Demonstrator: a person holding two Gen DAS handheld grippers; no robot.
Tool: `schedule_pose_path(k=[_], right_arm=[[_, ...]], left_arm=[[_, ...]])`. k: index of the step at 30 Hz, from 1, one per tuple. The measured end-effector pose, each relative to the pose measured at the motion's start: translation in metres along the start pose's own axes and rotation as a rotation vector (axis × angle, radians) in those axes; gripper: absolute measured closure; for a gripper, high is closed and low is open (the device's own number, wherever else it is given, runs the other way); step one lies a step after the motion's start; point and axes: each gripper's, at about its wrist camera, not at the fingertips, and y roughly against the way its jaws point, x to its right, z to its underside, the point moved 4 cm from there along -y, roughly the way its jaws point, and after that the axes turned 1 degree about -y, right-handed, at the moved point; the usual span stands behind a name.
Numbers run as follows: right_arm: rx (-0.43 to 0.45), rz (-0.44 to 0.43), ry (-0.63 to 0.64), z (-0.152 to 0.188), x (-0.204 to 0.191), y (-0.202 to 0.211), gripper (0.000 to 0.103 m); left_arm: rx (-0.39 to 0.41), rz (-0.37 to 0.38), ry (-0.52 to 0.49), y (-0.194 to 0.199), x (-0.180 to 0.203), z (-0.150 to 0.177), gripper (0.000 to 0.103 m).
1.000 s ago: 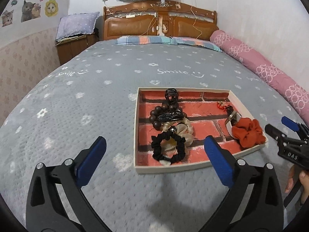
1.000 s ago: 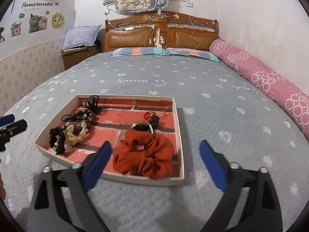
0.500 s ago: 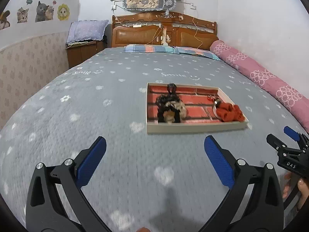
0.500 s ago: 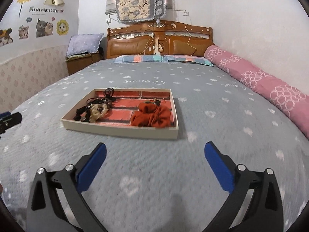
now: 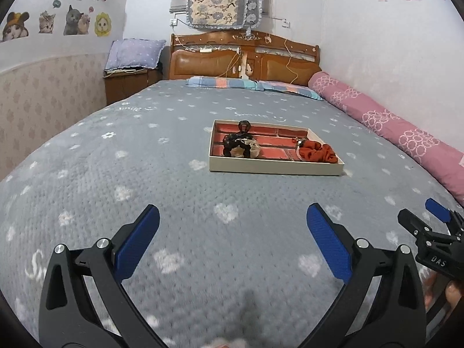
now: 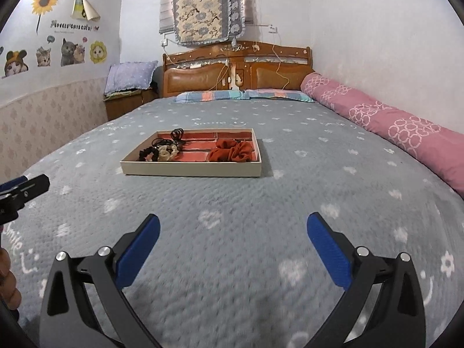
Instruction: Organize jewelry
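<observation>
A shallow cream tray (image 5: 275, 168) with a brick-pattern floor lies on the grey bedspread; it also shows in the right wrist view (image 6: 191, 168). In it lie an orange scrunchie (image 5: 317, 153) (image 6: 232, 151), a pile of black and cream hair ties and dark beads (image 5: 239, 145) (image 6: 159, 152), and a small red item (image 5: 295, 139). My left gripper (image 5: 232, 240) is open and empty, well short of the tray. My right gripper (image 6: 232, 243) is open and empty, also well back from the tray.
The grey bedspread (image 5: 145, 174) stretches around the tray. A pink rolled quilt (image 5: 391, 127) lies along the right wall. A wooden headboard (image 5: 243, 61) and striped pillows (image 5: 249, 84) are at the far end, a nightstand (image 5: 127, 84) at the left.
Both grippers have pulled back from the tray, which now looks smaller and farther away. Both stay open and empty. The tray's contents have not moved.
</observation>
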Motion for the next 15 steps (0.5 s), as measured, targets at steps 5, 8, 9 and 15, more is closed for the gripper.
schedule_pose_path(k=[5, 8, 9, 15], right_arm=[[0.017, -0.001, -0.021, 0.008, 0.004, 0.02, 0.004], [0.038, 0.009, -0.009, 0.009, 0.005, 0.033, 0.004], [0.04, 0.011, -0.007, 0.01, 0.005, 0.035, 0.004], [0.049, 0.007, 0.005, 0.014, 0.001, 0.048, 0.004]], left_arm=[[0.013, 0.003, 0.005, 0.018, 0.003, 0.012, 0.005], [0.012, 0.0, -0.011, 0.025, 0.006, 0.02, 0.005], [0.012, 0.003, -0.014, 0.028, 0.007, 0.022, 0.005], [0.033, -0.002, -0.023, 0.042, 0.013, 0.027, 0.005]])
